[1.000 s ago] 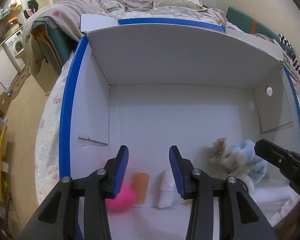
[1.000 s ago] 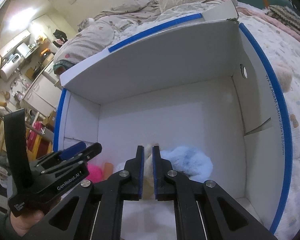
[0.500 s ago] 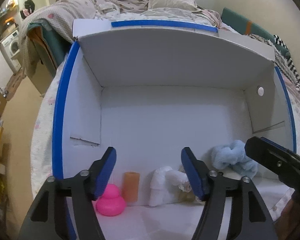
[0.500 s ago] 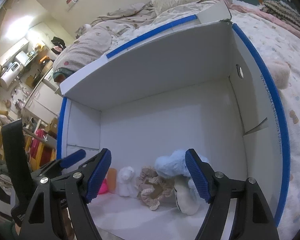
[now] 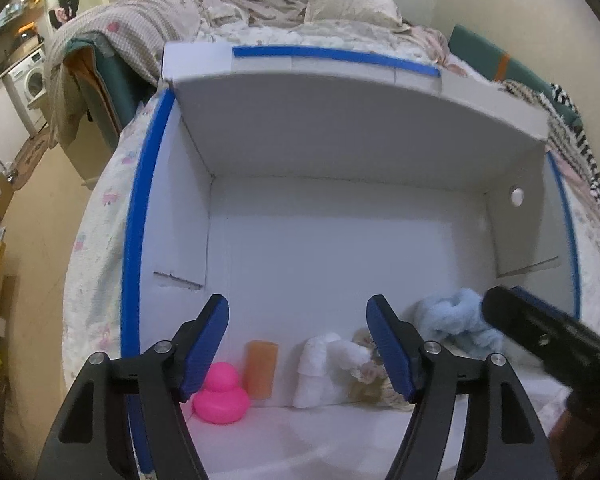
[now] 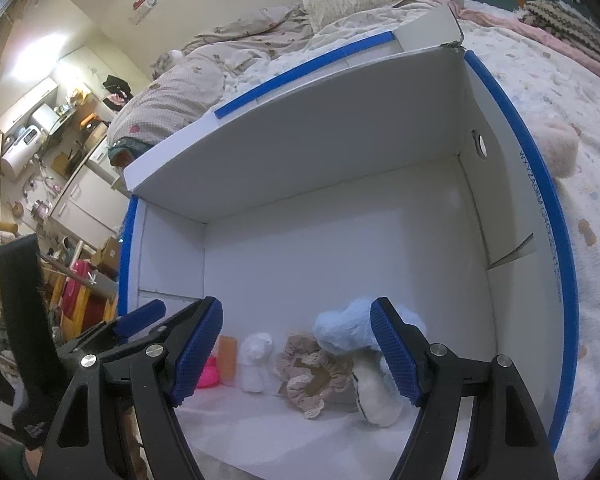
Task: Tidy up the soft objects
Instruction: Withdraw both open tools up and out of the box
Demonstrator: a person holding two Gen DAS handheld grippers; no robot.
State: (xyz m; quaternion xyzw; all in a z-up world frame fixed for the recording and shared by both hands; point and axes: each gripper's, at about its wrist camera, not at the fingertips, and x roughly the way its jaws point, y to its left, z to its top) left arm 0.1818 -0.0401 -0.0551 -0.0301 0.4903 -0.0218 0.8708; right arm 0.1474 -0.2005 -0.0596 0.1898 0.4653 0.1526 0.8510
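A white cardboard box (image 5: 340, 148) (image 6: 300, 128) with blue-taped edges lies open on the bed. Along its near inner wall sit a pink rubber duck (image 5: 220, 398) (image 6: 208, 374), an orange cylinder (image 5: 261, 368) (image 6: 228, 356), a white plush (image 5: 320, 372) (image 6: 256, 362), a beige lace scrunchie (image 6: 312, 376) (image 5: 364, 384), a light blue fluffy scrunchie (image 5: 456, 320) (image 6: 344, 328) and a white furry piece (image 6: 376, 392). My left gripper (image 5: 298, 344) is open and empty above the duck and plush. My right gripper (image 6: 296, 348) is open and empty over the scrunchies.
The box rests on a patterned bed sheet (image 6: 588, 208) with a rumpled duvet and pillow (image 5: 348, 4) behind. A pinkish fluffy item (image 6: 560, 148) lies on the sheet right of the box. A washing machine (image 5: 30, 82) and clutter stand at the far left.
My right gripper has opened and let go of the blue scrunchie, which now lies in the box. Both grippers have opened wider and drawn back from the box.
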